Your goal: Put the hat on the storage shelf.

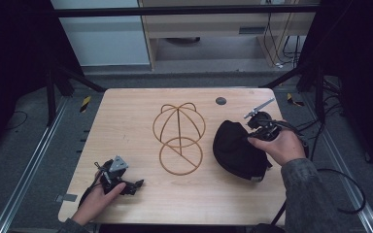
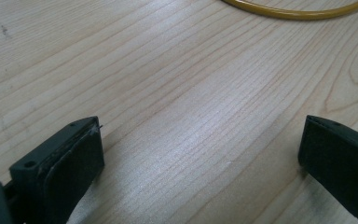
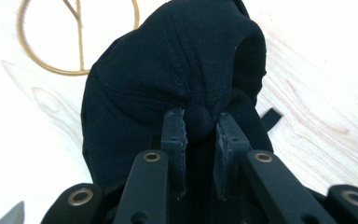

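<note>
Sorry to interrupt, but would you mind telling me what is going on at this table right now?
A person is working with a gripper in each hand. The right gripper has pinched a fold of the black cap, which sits on the wooden table to the right of the gold wire hat stand. The left gripper rests near the table's front left with its jaws open and nothing between them. The stand carries nothing yet.

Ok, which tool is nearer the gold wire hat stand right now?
Left, narrowly. The left tool rests open on the table just short of the wire stand base ring. The right tool sits beyond the black cap, shut on its fabric.
</note>
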Demonstrator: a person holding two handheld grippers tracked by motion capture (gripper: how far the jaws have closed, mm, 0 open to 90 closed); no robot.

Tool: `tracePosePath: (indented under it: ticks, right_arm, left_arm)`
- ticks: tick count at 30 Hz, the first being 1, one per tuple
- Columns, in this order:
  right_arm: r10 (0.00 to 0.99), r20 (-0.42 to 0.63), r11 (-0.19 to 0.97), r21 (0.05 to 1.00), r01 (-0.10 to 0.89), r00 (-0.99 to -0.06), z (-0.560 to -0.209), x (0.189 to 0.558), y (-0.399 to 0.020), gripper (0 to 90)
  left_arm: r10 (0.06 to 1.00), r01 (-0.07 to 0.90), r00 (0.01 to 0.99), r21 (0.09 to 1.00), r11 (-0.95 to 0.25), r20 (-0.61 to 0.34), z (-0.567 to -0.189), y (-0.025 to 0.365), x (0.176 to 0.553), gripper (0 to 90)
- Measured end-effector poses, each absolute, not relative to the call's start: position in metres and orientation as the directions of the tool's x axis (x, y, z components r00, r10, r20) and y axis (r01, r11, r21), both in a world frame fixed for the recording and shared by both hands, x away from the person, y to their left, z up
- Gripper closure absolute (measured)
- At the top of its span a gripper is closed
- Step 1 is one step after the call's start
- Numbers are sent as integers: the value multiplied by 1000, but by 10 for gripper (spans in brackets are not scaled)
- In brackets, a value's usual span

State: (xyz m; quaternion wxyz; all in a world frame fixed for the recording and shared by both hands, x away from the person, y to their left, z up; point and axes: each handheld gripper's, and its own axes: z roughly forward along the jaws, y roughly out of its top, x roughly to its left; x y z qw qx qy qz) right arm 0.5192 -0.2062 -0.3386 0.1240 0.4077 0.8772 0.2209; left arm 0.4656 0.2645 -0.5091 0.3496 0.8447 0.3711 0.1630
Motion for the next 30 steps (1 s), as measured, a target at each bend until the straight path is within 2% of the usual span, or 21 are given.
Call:
tracePosePath:
  ticks: [9,30]
  right_arm:
    - [756,-62,569,555,607,-652,-305,500,-205,768]
    - [738,-72,547,646,533,-671,-255,479,-203,768]
  left_arm:
    - [740,511,673,711,-483,18,-509,265,466,0]
    - [740,513,672,710,-483,19,-509,265,465,0]
